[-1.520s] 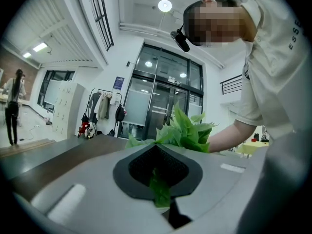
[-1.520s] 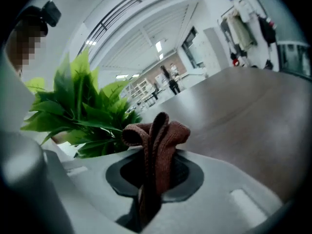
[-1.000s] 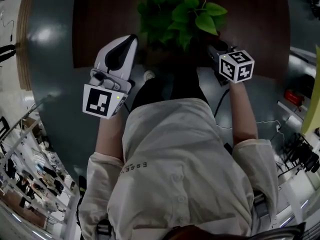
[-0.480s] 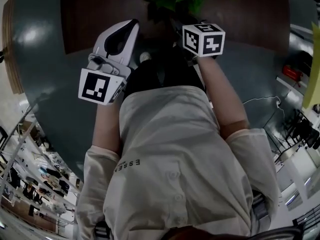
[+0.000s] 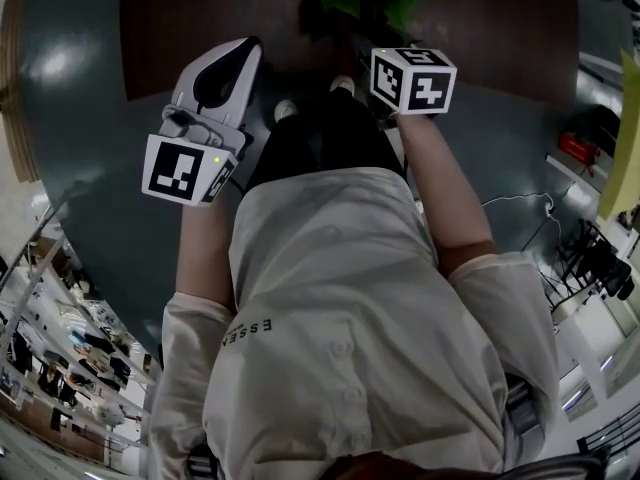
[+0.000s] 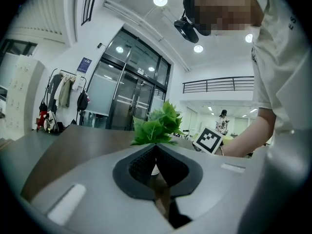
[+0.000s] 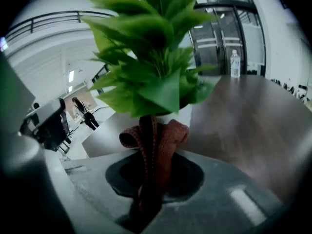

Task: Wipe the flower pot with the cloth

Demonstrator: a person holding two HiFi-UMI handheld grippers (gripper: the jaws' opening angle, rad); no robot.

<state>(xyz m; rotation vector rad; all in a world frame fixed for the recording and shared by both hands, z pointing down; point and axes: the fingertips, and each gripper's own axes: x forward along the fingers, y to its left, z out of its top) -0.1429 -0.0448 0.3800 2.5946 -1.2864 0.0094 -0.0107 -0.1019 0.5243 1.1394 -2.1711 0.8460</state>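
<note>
Right hand-held gripper (image 7: 153,147) tight on cloth (image 7: 168,135) before flower pot (image 7: 184,115), leaves (image 7: 146,57) overhead; left hand-held gripper (image 6: 156,147) closed.

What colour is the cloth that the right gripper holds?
The crumpled woven cloth is reddish brown, clearest in the right gripper view.

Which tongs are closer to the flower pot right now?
Right. The right tongs, shut on the cloth, point at the flower pot just ahead; the left tongs, shut and empty, sit farther back from it.
</note>
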